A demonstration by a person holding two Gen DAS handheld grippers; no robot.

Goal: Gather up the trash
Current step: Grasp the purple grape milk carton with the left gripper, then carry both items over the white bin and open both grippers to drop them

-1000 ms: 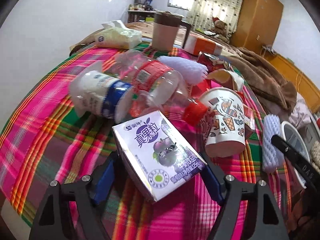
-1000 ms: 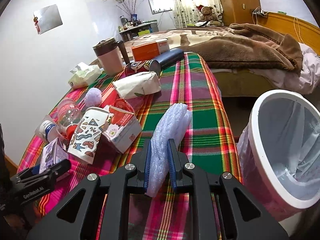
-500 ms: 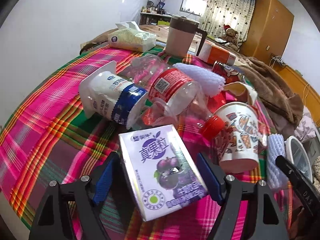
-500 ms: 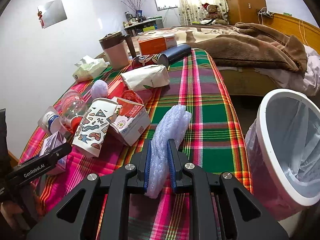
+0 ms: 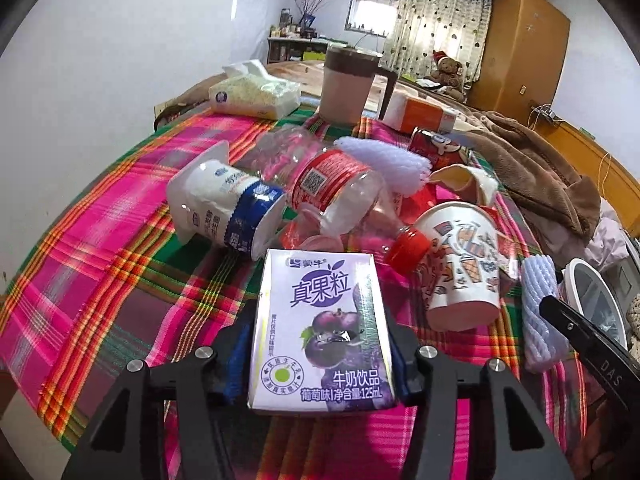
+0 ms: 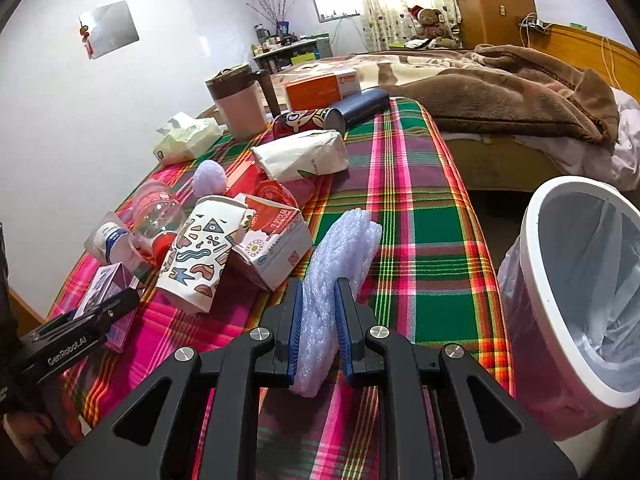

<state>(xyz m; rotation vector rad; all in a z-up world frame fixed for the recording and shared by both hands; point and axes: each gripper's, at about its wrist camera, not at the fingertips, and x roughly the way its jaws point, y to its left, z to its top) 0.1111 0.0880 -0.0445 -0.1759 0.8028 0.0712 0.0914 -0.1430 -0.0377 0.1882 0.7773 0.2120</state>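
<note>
Plaid tablecloth (image 6: 420, 216); left gripper (image 5: 320, 344) clamps milk carton (image 5: 320, 332), pads hidden; right gripper (image 6: 318, 320) pinches foam net (image 6: 340, 252).

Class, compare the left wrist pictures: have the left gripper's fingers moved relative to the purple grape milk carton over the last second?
Yes. The left gripper has closed in: its blue pads, earlier standing clear of the purple grape milk carton, now press its sides. The yogurt cup behind lies on its side.

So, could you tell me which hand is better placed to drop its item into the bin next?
Right: the right gripper already clamps the foam sleeve beside the open bin.
</note>
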